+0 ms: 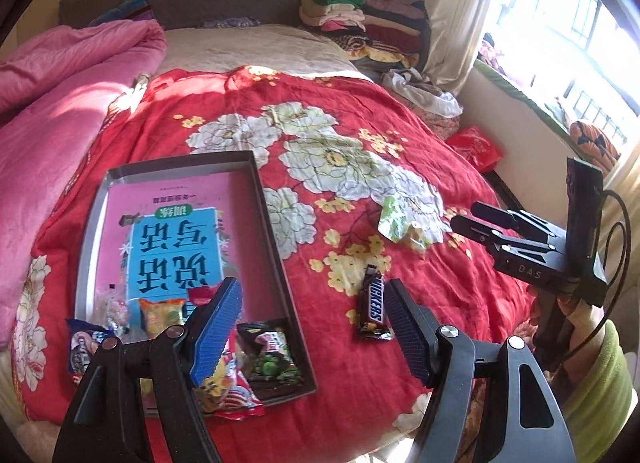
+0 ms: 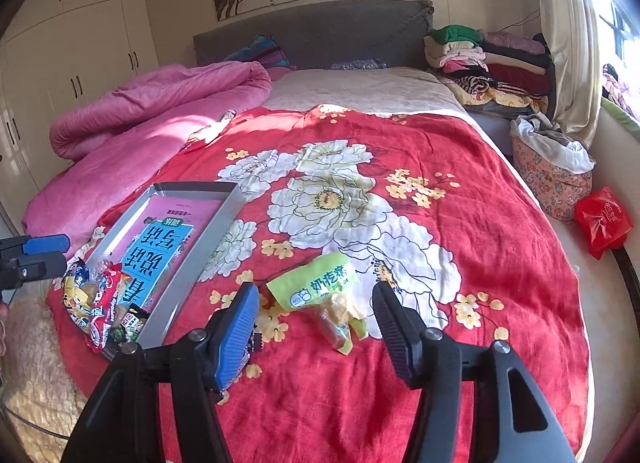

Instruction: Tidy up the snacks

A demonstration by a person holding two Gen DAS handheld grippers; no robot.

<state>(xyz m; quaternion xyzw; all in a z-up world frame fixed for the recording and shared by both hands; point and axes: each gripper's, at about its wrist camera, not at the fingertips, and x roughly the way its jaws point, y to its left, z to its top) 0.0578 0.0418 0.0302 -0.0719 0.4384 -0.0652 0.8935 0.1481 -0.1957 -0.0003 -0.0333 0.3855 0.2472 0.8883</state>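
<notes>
A grey shallow box (image 1: 276, 239) (image 2: 224, 219) with a pink and blue book in its bottom lies on the red floral blanket (image 1: 400, 363). Several snack packets (image 1: 264, 355) (image 2: 100, 303) lie at its near end. A Snickers bar (image 1: 374, 305) lies on the blanket right of the box, just ahead of my open, empty left gripper (image 1: 312, 303). A green snack packet (image 1: 396, 223) (image 2: 320, 291) lies further right, between and just ahead of the fingers of my open, empty right gripper (image 2: 316, 315), which also shows in the left wrist view (image 1: 464, 215).
A pink duvet (image 1: 60, 111) is heaped on the left of the bed. Folded clothes (image 2: 492, 63) are stacked at the bed's far right corner. A red bag (image 2: 604, 219) and a floral basket (image 2: 548, 179) stand on the floor to the right. Wardrobes (image 2: 72, 43) line the left wall.
</notes>
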